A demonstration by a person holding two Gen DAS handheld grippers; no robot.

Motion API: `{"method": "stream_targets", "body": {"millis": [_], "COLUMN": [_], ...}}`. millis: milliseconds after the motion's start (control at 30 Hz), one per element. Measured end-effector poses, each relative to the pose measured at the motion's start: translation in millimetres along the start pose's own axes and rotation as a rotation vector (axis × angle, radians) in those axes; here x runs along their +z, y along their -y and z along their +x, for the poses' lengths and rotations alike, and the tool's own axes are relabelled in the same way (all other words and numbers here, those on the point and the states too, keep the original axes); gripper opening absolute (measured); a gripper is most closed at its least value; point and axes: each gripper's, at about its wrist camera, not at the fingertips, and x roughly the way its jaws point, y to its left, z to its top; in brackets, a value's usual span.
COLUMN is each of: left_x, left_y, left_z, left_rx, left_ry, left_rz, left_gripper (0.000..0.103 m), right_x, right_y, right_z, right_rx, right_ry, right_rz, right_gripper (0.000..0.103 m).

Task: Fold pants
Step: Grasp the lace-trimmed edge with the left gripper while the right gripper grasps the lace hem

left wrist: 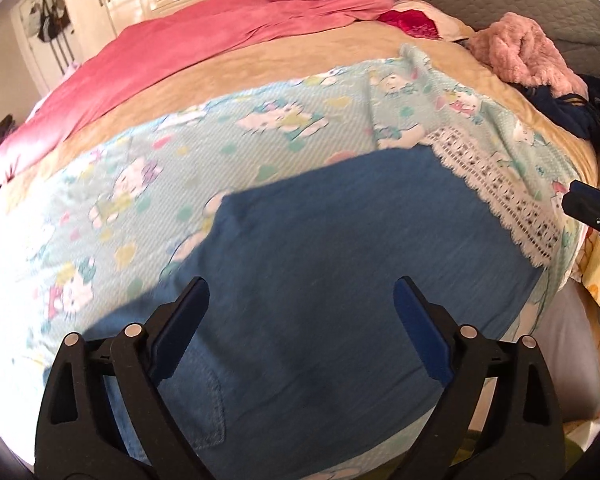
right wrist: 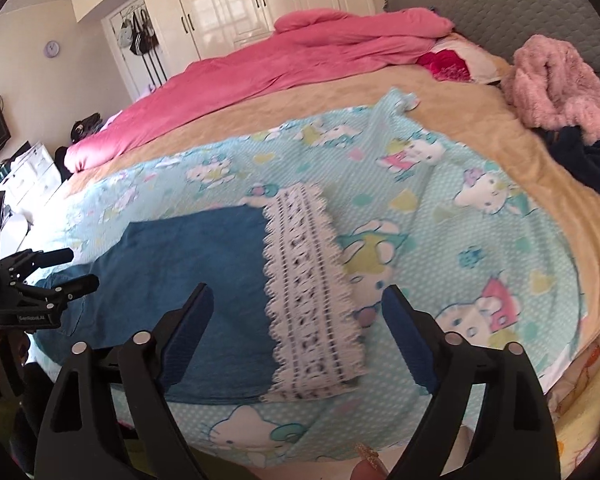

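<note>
I see the blue denim pants (right wrist: pixel 188 280) folded flat near the bed's near edge, long axis along that edge, lace-trimmed hems (right wrist: pixel 312 300) probably stacked at one end. My left gripper (left wrist: pixel 300 320) and right gripper (right wrist: pixel 296 328) both gape wide, holding nothing.

One short line of small pale lettering is seen on the black body of the left gripper (right wrist: pixel 66 276) in the right wrist view; it appears to read "GenRobot.AI", though the letters are tiny. No other text, number or sign can be read in either view.
</note>
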Motion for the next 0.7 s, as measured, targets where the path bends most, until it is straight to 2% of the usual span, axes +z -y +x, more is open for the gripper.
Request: {"method": "stream_targets", "body": {"millis": [333,700], "left_x": [39,80], "left_y": [39,64], "left_z": [21,65], "left_rx": [-0.044,-0.068], "left_ry": [0.02,0.009], "left_rz": [0.076,0.144], "left_gripper": [0.092,0.092], "right_x": [3,-20], "right_y": [30,29], "right_z": [-11,15], "right_rx": [-0.029,-0.013], "right_ry": [0.045,-0.038], "right_rz": [0.042,0.041], "right_gripper": [0.088,0.088]}}
